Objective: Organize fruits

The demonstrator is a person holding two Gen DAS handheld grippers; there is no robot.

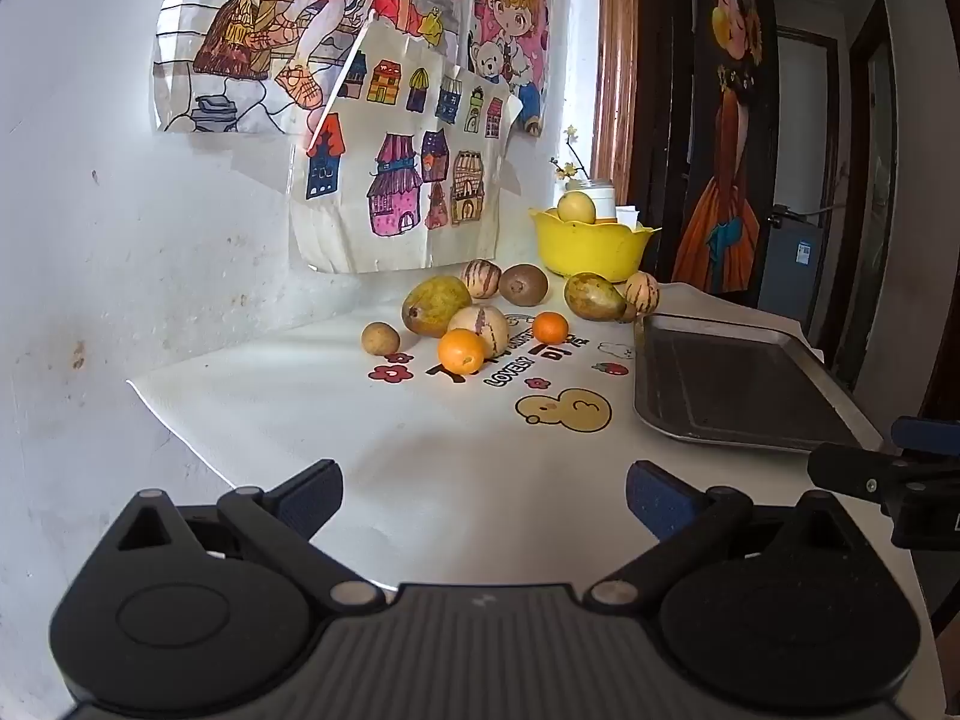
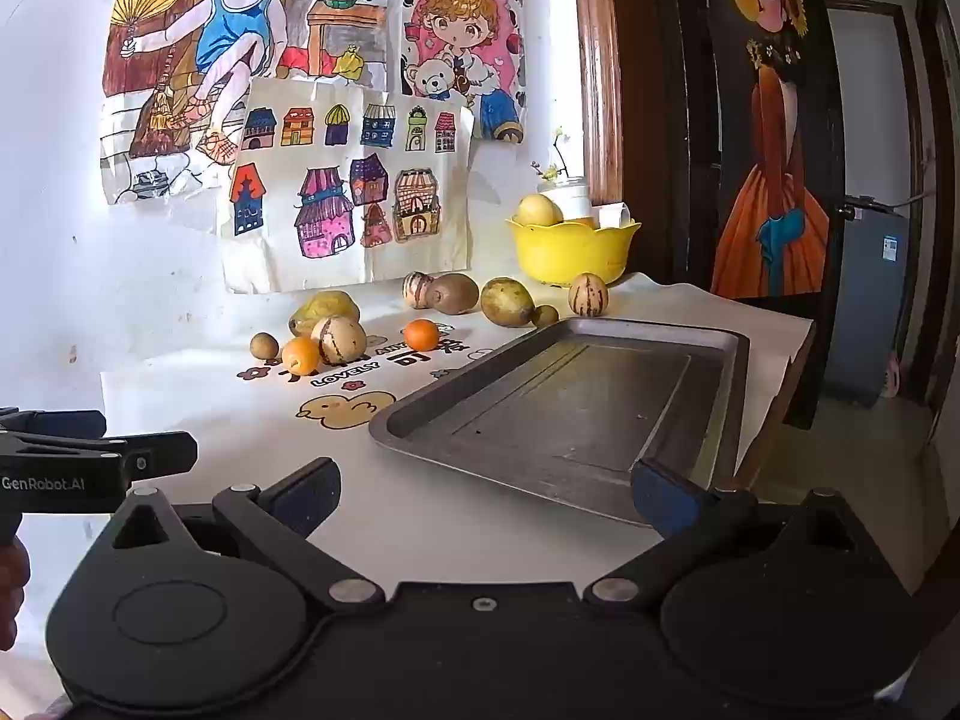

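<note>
Nearest, your left gripper [image 1: 483, 501] and right gripper [image 2: 486, 498] both stand with jaws wide apart, holding nothing. Ahead of the right one lies the tray [image 2: 420, 420], bare, its long axis running away from you. Beyond, the fruits [image 1: 462, 351] sit loose on the table [image 1: 360, 450], straight ahead of the left gripper, which seems nearer them. Farthest, a yellow bowl [image 1: 585, 249] holds one fruit against the drawing-hung wall.

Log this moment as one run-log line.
phase: start | left gripper: open, empty | right gripper: open, empty | metal tray: empty | fruits: loose on tablecloth | yellow bowl: one yellow fruit
</note>
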